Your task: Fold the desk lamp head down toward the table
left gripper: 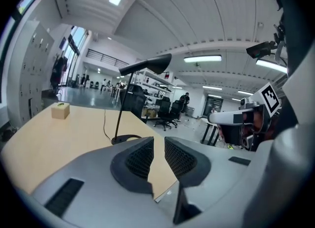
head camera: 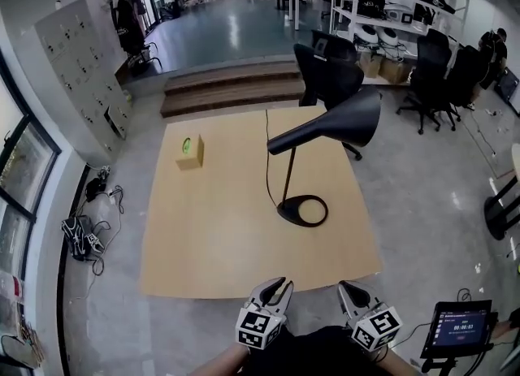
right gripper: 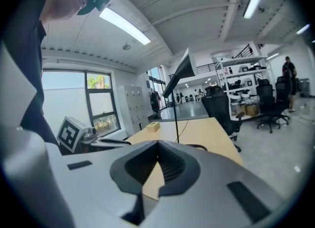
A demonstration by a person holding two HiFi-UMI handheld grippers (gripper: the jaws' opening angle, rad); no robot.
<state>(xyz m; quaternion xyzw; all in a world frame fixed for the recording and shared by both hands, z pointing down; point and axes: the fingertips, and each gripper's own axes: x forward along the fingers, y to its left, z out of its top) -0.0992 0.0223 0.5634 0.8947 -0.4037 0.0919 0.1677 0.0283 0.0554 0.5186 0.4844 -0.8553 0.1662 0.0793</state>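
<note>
Left tongs: left gripper (head camera: 278, 287), jaws drawn together, nothing between them; held just over the near edge of the table (head camera: 203, 244).
Right tongs: right gripper (head camera: 348, 289), jaws likewise closed on nothing; just right of the other pair, at the same near edge.
Task item: desk lamp, black, on the right half of the table at mid-depth.
Lamp base: round foot (head camera: 302, 210), flat on the wood.
Lamp stem: thin rod (head camera: 289, 173), rising from the foot with a slight lean.
Lamp head: cone shade (head camera: 333, 123), raised on the stem, wide mouth to the right; not yet folded down.
Cord: black lead (head camera: 266, 155), running from the foot to the far edge.
Other item: small tan box (head camera: 191, 153), far left of the lamp, well apart from it.
Step in hand: approach, by judgement; both tongs well apart from the lamp.
Next move: reach farther over the table, part one pair of jaws at the shade or its neck, and probably steady the foot with the other pair.
</note>
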